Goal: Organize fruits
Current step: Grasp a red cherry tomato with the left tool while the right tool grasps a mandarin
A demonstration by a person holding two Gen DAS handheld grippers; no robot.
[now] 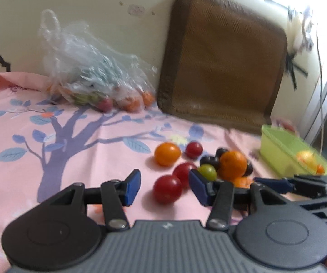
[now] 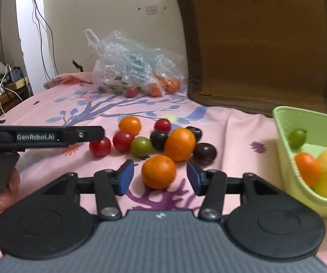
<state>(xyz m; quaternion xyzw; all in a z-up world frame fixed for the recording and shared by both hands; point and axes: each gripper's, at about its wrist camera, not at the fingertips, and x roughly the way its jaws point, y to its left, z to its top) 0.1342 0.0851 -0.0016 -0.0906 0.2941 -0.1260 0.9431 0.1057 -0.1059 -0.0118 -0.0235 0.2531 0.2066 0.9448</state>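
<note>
On the pink tree-print cloth: loose fruit lies in a cluster, with a green tub (image 2: pixel 283 122) to its right already holding a lemon, a small orange fruit and a green one.
Surface: whether the cloth covers a bed or a counter cannot be told.
Right hand-held gripper (image 2: pixel 160 179): partly open, gripping nothing; no earlier view is given.
Nearest fruit: a mandarin (image 2: pixel 158 171) sits between the blue pads, directly ahead, neither pad touching it.
Shape: the mandarin is nearly round, so no long axis constrains the grip.
Left hand-held gripper (image 1: pixel 164 187): partly open, empty, aimed at a red tomato (image 1: pixel 167 188) that lies between its pads without being pressed.
Behind them: a larger orange (image 2: pixel 179 144), dark plums, a green tomato (image 2: pixel 141 146) and more red tomatoes crowd close together.
Which hand is nearer: judging by the views, the right one is nearer the tub, so the mandarin looks like its pick; the left must cross the cluster.
Background: a clear plastic bag (image 2: pixel 129 63) of more fruit and a brown cushion against the wall.
</note>
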